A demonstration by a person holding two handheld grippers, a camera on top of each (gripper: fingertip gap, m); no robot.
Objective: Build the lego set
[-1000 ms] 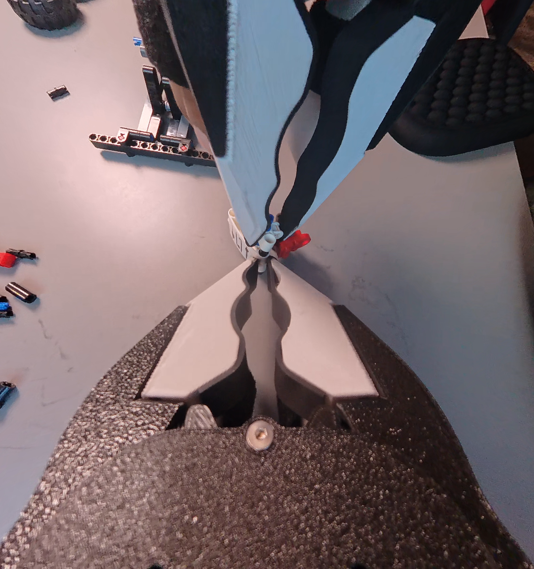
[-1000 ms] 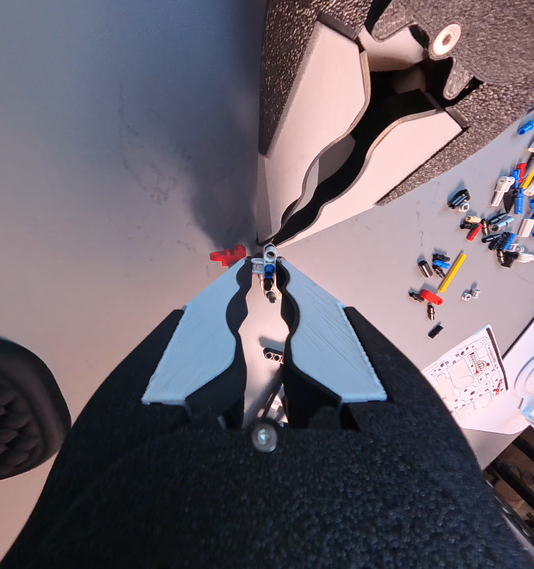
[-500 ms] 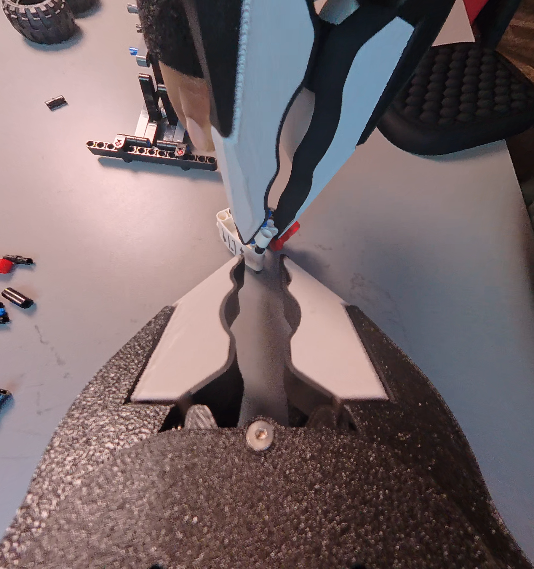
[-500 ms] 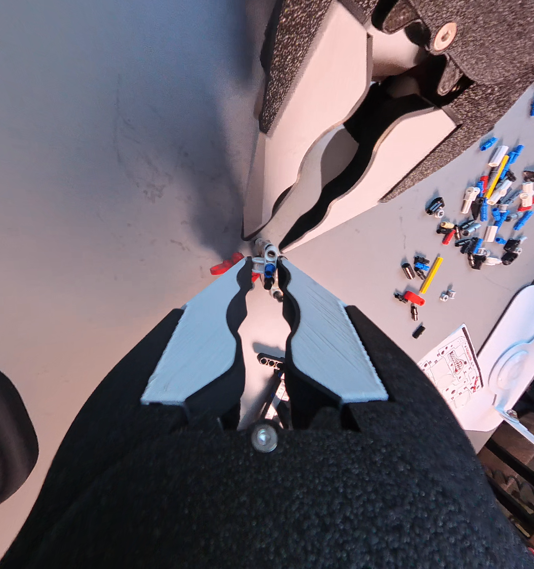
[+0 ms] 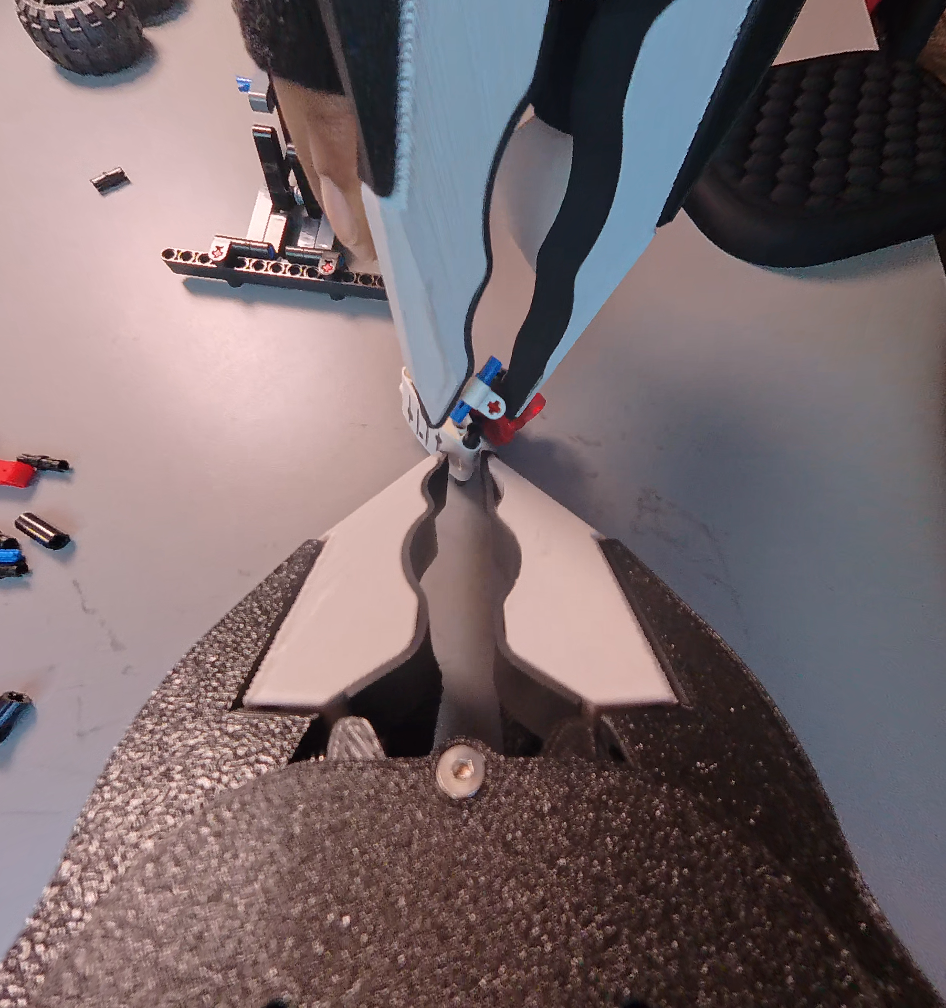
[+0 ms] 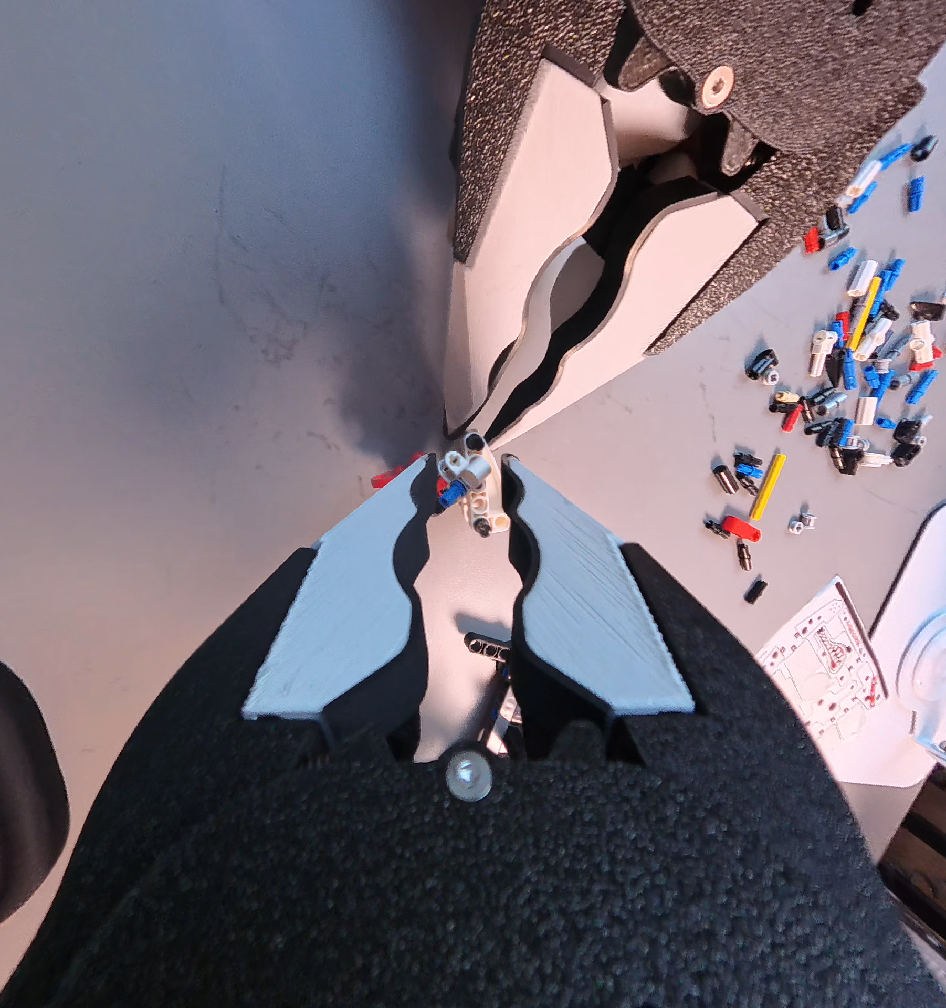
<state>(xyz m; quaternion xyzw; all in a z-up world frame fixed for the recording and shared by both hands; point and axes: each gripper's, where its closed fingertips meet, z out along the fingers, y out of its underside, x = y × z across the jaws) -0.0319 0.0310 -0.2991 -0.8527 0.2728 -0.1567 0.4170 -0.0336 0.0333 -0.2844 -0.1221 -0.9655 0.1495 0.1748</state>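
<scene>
A small Lego assembly (image 5: 481,401) (image 6: 462,469) of a white beam, a grey connector and a blue pin hangs just above the grey table between both grippers. My left gripper (image 5: 464,466) is shut on the white beam's near end; it enters the right wrist view (image 6: 471,433) from above. My right gripper (image 6: 465,463) comes from the opposite side (image 5: 481,417), its jaws a little apart around the assembly. A red piece (image 5: 501,439) (image 6: 381,479) sits just behind the assembly, partly hidden.
A black beam frame (image 5: 274,267) and a tyre (image 5: 86,33) lie at the far left, beside a person's finger (image 5: 334,185). Loose pins lie at the left (image 5: 2,472). A pile of parts (image 6: 863,360), a yellow axle (image 6: 767,485) and an instruction sheet (image 6: 825,665) lie nearby. A black mesh seat (image 5: 852,153) is beyond the table edge. My two grippers' fingertips are within a few centimetres of each other.
My left gripper opened half a second ago and has closed again on the white beam. My right gripper's jaws have widened, and the assembly has tilted between them.
</scene>
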